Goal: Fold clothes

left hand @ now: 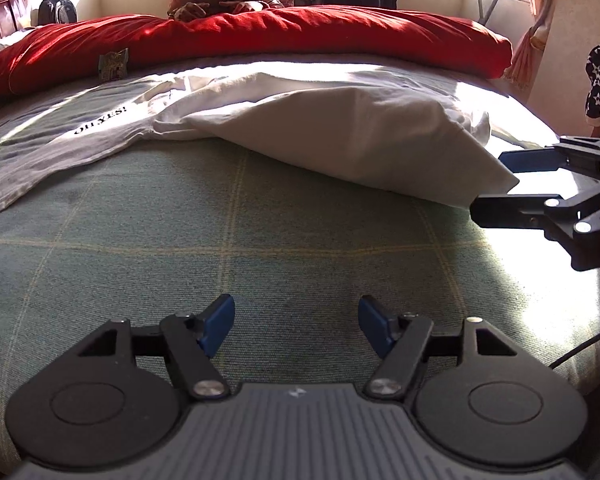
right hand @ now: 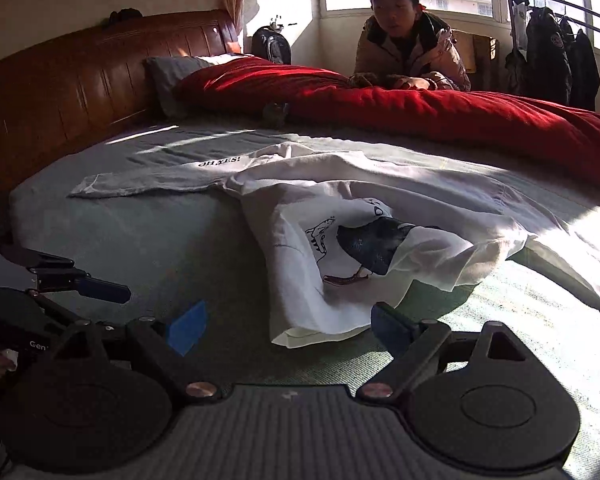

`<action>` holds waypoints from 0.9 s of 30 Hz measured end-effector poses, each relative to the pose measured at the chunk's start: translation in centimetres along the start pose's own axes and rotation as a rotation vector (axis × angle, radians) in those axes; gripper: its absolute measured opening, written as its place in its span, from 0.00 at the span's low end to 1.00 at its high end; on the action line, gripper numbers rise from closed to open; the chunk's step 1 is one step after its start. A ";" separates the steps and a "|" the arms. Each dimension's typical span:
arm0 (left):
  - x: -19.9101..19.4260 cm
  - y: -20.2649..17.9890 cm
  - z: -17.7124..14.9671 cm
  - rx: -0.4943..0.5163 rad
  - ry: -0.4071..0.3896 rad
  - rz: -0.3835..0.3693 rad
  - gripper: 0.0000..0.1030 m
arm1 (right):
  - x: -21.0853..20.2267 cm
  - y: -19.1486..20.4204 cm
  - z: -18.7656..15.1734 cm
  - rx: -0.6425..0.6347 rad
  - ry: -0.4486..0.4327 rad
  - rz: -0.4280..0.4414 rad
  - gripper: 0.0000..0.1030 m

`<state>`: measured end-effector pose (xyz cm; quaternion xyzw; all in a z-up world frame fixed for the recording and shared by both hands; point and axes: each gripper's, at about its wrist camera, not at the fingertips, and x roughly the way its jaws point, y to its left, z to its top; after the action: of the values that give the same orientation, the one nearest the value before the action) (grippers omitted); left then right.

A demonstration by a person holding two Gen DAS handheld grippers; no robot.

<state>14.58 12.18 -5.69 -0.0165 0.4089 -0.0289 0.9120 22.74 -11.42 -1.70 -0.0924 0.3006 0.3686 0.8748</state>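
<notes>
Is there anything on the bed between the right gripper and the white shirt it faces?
Nothing visible. The right gripper is open over bare green bedsheet, with the folded edge of the white shirt lying just ahead between its fingers. The left gripper is off to the side, clear of that path.

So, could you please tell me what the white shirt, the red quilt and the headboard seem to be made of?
White shirt: thin, soft matte cloth, probably cotton jersey; it drapes in limp folds, with a printed graphic.
Red quilt: padded fabric, likely cotton cover with filling; it looks puffy, with soft creases.
Headboard: seemingly varnished reddish-brown wood; grooved panels catch a slight sheen.
</notes>
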 end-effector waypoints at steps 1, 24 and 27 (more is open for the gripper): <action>0.2 0.2 -0.1 -0.004 0.002 -0.001 0.67 | 0.6 0.5 0.1 -0.036 0.011 -0.009 0.89; -4.0 4.3 -2.0 -0.083 -0.094 0.012 0.67 | 2.0 6.1 6.5 -0.059 0.045 0.108 0.14; -4.4 4.4 -2.2 -0.088 -0.098 0.020 0.67 | 1.8 7.0 7.4 -0.019 0.044 0.167 0.42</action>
<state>10.19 16.83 -4.08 -0.0537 0.3648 -0.0008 0.9295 22.21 -2.56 3.62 -0.0834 0.3231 0.4407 0.8333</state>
